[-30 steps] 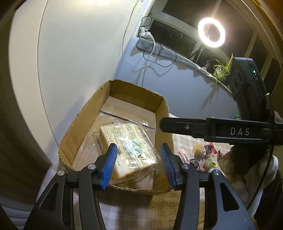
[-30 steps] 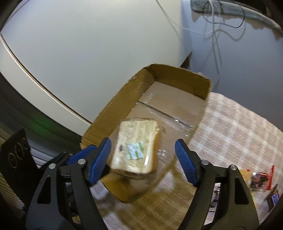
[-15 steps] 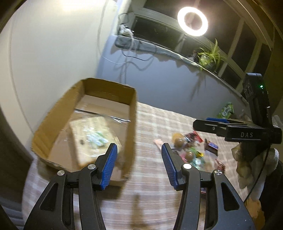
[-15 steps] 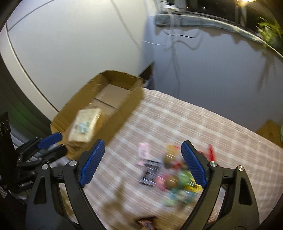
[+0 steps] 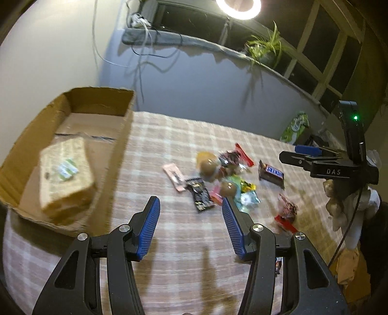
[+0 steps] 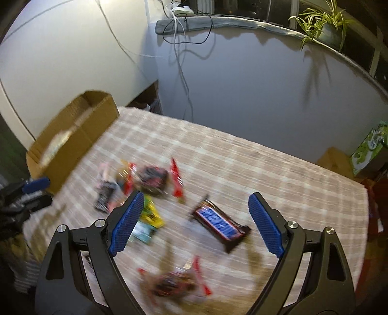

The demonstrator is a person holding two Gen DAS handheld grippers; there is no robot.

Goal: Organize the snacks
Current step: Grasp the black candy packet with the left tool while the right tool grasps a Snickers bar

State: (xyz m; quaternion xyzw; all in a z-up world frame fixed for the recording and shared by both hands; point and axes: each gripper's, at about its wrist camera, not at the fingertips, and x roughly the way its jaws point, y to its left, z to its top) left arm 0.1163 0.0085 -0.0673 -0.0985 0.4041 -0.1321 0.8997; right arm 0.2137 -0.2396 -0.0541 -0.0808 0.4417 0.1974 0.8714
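Dim room, ring light glaring at top of the left view. Snacks smear with motion blur; fisheye bends edges, corners black, long shadows on cloth.

Motion blur smears most of the right wrist view: the pile of small snacks runs together so that no wrapper can be read, and the red packet nearest the camera is only a streak of colour. The cardboard box there is blurred too, its contents a pale smudge. In the left wrist view the wrapped block in the box has an unreadable label, and a small dark packet is mostly hidden behind a finger. The green bag is cut off by the picture's edge.
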